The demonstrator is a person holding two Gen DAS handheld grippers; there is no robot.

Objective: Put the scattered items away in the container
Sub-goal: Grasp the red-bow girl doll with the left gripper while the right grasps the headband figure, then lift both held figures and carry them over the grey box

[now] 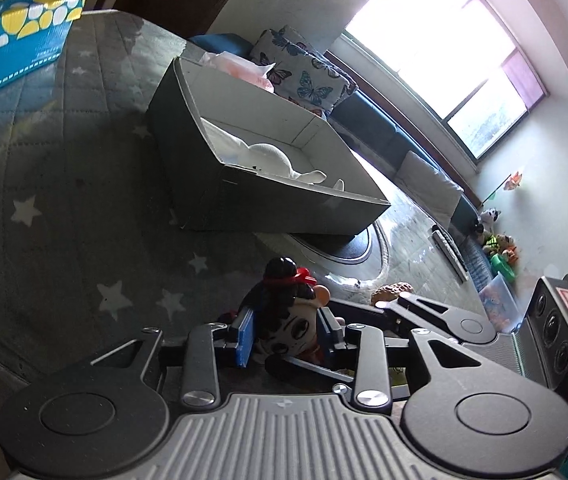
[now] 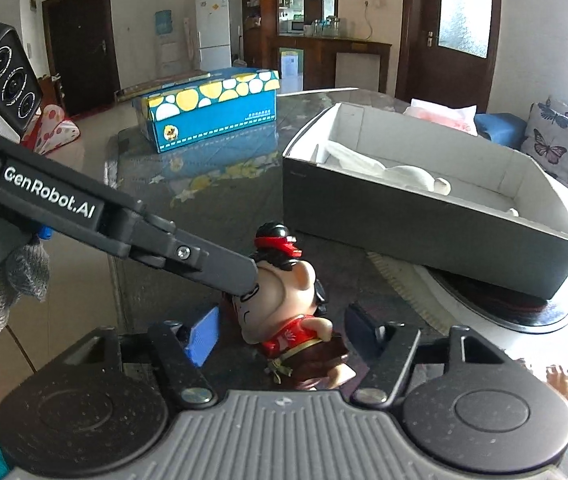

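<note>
A small toy figurine (image 2: 288, 312) with black hair, a red headband and red clothes sits on the dark table. My left gripper (image 1: 286, 336) is shut on the figurine (image 1: 292, 320); in the right wrist view its arm comes in from the left and its fingertips (image 2: 243, 280) touch the toy's head. My right gripper (image 2: 284, 332) is open with the figurine's lower body between its jaws, not touching. The container, a grey open box (image 2: 404, 216) with white lining, stands behind the toy and holds a white soft item (image 2: 408, 178). The box also shows in the left wrist view (image 1: 187, 148).
A blue tissue box with yellow dots (image 2: 211, 112) stands at the far side of the table, also in the left wrist view (image 1: 7, 36). A round white and black base (image 2: 504, 304) lies under the box. A small brown toy (image 1: 392, 290) lies on the table.
</note>
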